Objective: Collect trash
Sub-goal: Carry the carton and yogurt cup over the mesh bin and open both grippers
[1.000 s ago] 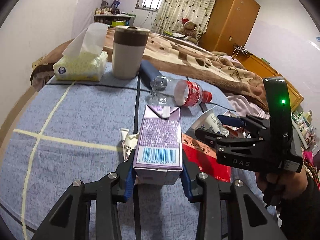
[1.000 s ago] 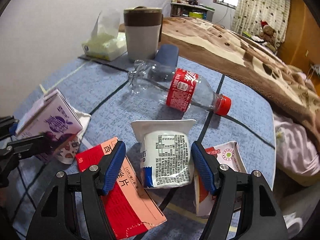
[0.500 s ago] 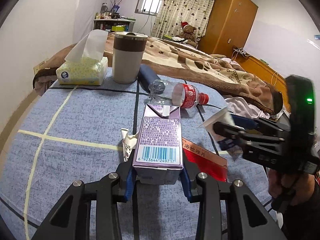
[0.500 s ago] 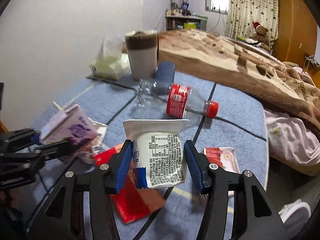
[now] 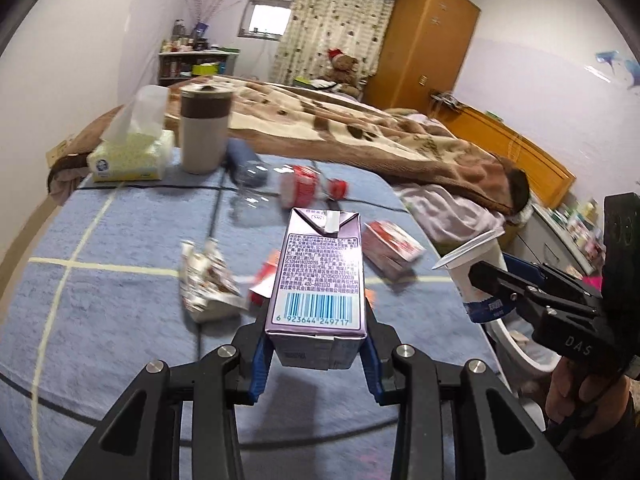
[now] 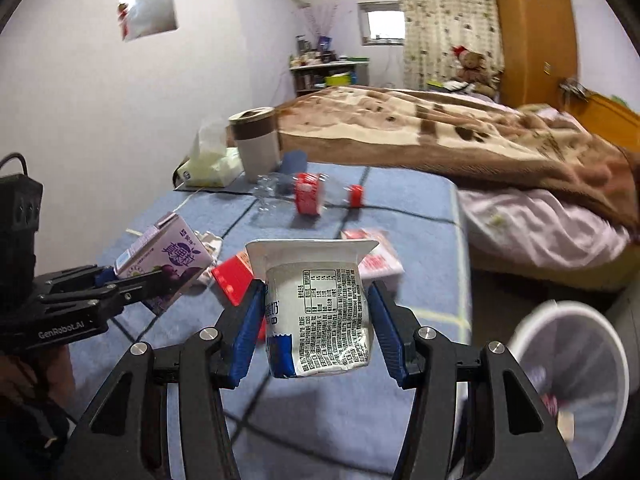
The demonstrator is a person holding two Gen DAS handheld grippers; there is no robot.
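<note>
My left gripper [image 5: 316, 356] is shut on a purple milk carton [image 5: 320, 272] and holds it above the blue table; the carton also shows in the right wrist view [image 6: 168, 260]. My right gripper [image 6: 316, 340] is shut on a white yogurt cup [image 6: 316, 304], lifted off the table near its right edge; the cup shows in the left wrist view [image 5: 476, 264]. A white trash bin [image 6: 572, 384] stands on the floor, low right of the cup. On the table lie a clear bottle with a red label [image 6: 308, 194], a red packet [image 6: 232, 276], a small red-white box [image 6: 376, 256] and a crumpled wrapper [image 5: 208, 284].
A tissue box [image 5: 132, 156], a tall cup with a brown band [image 5: 204, 128] and a blue case [image 5: 244, 156] stand at the table's far edge. A bed with a brown blanket [image 6: 460, 132] lies beyond. The wall is to the left.
Both grippers have risen and drawn back with their loads. The right gripper swung right, bringing the trash bin into view. The yogurt cup left the table.
</note>
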